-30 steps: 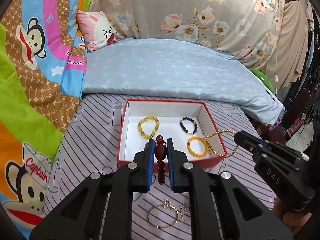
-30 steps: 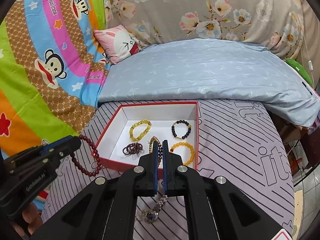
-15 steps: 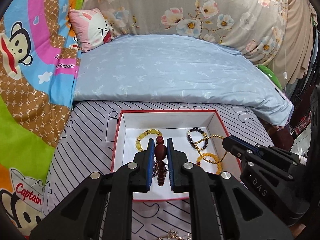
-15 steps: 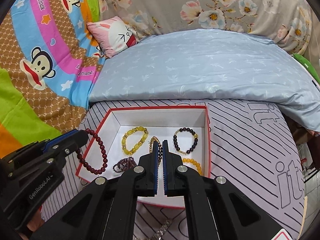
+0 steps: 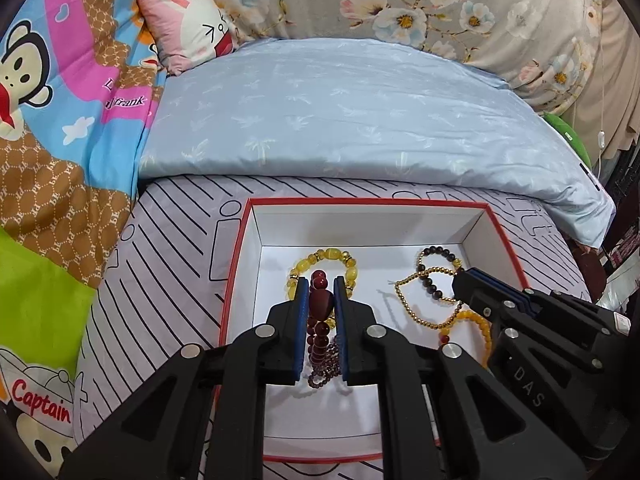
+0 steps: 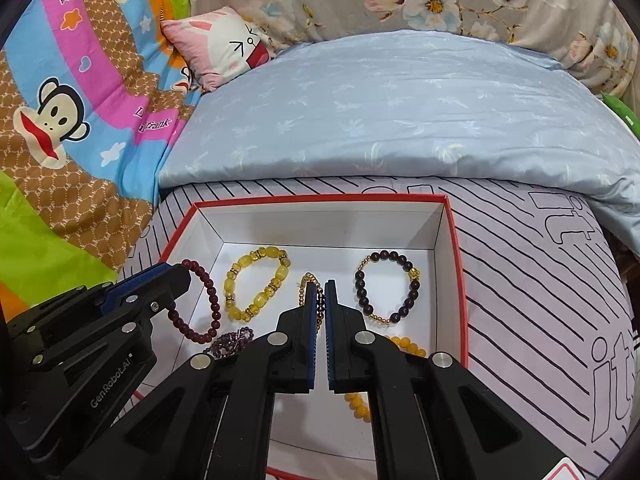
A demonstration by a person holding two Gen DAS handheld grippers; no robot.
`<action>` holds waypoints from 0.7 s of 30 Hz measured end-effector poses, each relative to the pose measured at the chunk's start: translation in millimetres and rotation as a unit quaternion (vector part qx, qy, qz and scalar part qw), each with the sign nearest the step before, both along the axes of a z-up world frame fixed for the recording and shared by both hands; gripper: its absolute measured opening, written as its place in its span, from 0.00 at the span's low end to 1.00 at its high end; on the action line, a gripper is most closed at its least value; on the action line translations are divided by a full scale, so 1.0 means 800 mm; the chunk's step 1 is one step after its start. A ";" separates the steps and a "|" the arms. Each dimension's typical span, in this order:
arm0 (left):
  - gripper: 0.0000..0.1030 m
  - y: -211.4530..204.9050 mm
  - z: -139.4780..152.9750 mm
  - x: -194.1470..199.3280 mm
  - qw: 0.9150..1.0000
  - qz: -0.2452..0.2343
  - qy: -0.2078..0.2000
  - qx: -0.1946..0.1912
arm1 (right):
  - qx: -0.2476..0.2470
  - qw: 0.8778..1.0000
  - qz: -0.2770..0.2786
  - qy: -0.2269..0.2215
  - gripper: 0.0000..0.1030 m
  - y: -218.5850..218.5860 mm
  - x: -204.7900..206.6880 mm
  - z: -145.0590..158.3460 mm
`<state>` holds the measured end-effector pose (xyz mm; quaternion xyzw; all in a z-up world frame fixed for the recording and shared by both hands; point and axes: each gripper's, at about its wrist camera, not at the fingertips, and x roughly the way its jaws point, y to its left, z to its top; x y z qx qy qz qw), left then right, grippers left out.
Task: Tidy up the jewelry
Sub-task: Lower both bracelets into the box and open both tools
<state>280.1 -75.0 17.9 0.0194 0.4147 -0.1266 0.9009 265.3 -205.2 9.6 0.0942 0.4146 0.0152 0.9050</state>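
A white box with a red rim [image 5: 368,201] [image 6: 320,199] lies on the striped bedsheet. My left gripper [image 5: 320,280] is shut on a dark red bead bracelet [image 5: 319,306], which hangs low over the box's left half. From the right wrist view, that gripper [image 6: 176,276] dangles the red loop [image 6: 210,304] inside the left wall. My right gripper [image 6: 320,285] is shut on a thin gold bead chain [image 6: 308,280]. Its loop [image 5: 416,304] droops over the box's right half. In the box lie a yellow bracelet [image 6: 258,284], a dark bead bracelet [image 6: 388,288], an orange one [image 6: 404,346] and a purple one [image 6: 234,338].
A pale blue quilt [image 5: 360,112] is bunched up just behind the box. A pink cushion [image 6: 224,44] and a bright cartoon blanket [image 5: 60,120] rise on the left. Striped sheet [image 6: 540,280] lies to the right of the box, up to the bed's edge.
Both grippers moved forward and down, from in front of the box to over it. Their bracelets now hang inside it. The loose jewelry on the sheet has passed out of view.
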 end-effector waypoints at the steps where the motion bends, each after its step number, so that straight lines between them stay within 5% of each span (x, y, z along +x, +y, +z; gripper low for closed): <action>1: 0.11 0.000 -0.002 0.001 1.000 0.001 0.002 0.000 | 0.000 1.000 0.001 0.001 0.03 0.001 0.001 -0.002; 8: 0.12 0.002 -0.009 0.003 1.000 0.007 0.000 0.006 | -0.010 1.000 0.001 0.001 0.14 0.007 0.003 -0.007; 12: 0.27 0.004 -0.006 0.002 1.000 0.014 -0.005 0.007 | -0.011 1.000 -0.001 -0.007 0.24 0.007 -0.002 0.000; 21: 0.28 0.020 0.031 -0.022 0.999 0.020 -0.029 -0.009 | -0.016 0.999 -0.004 -0.038 0.26 0.003 -0.037 0.038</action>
